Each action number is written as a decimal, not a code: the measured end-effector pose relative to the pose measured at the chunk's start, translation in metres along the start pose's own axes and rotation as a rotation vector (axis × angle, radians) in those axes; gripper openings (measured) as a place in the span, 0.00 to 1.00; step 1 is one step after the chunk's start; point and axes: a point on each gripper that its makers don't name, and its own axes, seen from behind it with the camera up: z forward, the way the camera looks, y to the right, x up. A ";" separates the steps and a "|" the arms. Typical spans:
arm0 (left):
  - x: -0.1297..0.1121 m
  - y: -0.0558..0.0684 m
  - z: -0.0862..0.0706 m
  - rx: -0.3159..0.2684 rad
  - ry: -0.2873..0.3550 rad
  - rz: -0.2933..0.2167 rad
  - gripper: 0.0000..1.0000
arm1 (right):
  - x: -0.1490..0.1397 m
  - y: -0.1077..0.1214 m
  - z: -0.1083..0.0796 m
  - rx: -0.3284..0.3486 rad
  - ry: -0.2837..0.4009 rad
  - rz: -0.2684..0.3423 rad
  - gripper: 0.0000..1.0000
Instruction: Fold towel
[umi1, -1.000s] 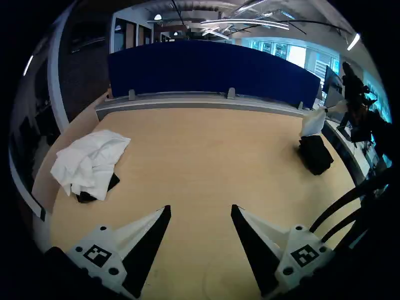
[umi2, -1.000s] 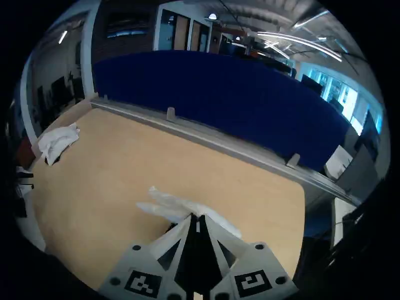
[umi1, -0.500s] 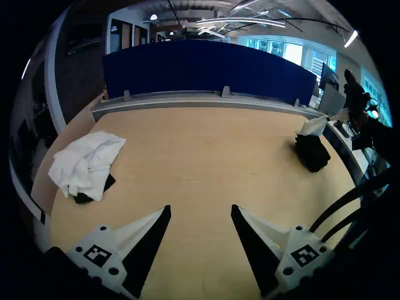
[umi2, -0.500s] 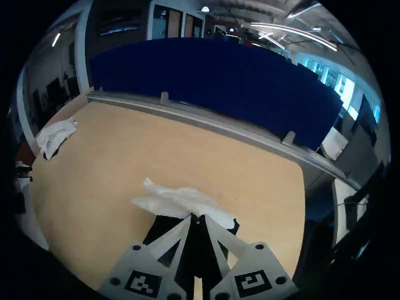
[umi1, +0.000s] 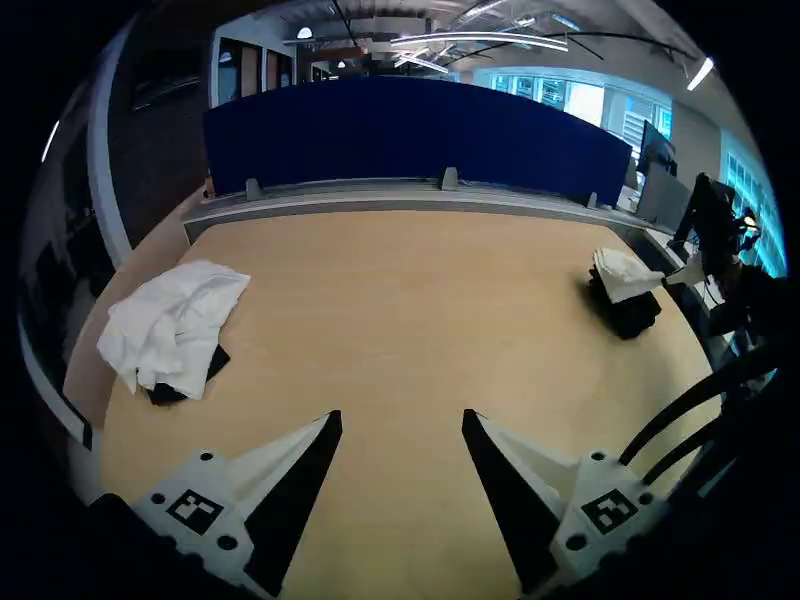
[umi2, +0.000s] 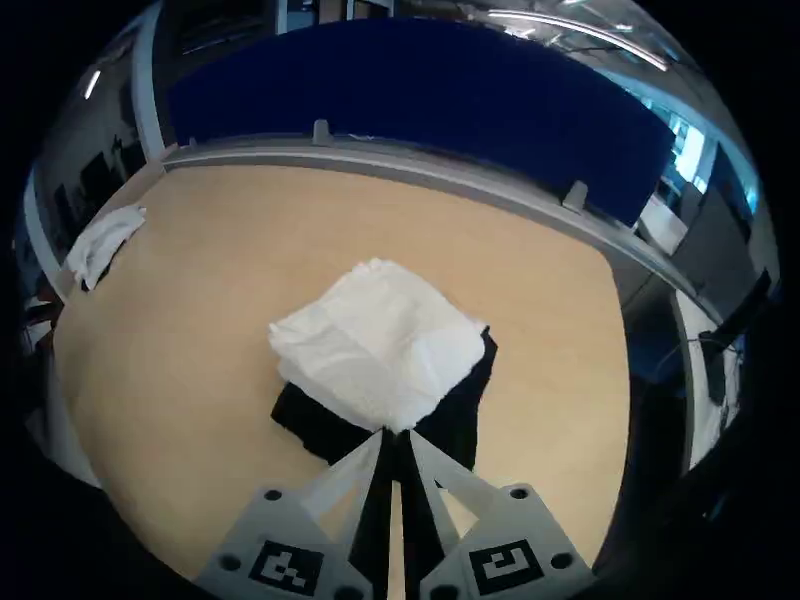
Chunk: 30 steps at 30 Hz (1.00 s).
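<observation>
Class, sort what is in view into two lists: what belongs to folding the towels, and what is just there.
Job: folded towel, pinched by the right gripper; black cloth under it; crumpled towels; open left gripper.
Just there: table; blue divider.

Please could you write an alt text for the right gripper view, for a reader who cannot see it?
The right gripper, shut, pinches the near corner of a folded white towel that lies on a black cloth on a light wooden table. A blue partition stands behind; crumpled white cloth lies far left.
</observation>
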 end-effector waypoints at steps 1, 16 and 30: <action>0.000 0.001 0.000 -0.001 0.000 0.002 0.89 | -0.003 0.002 0.001 -0.006 -0.003 0.001 0.04; -0.003 0.007 -0.001 -0.004 -0.002 0.004 0.89 | -0.006 0.016 -0.002 -0.063 -0.029 -0.046 0.04; -0.004 0.010 -0.004 -0.007 -0.007 0.019 0.89 | -0.061 0.025 0.030 -0.130 -0.111 0.118 0.04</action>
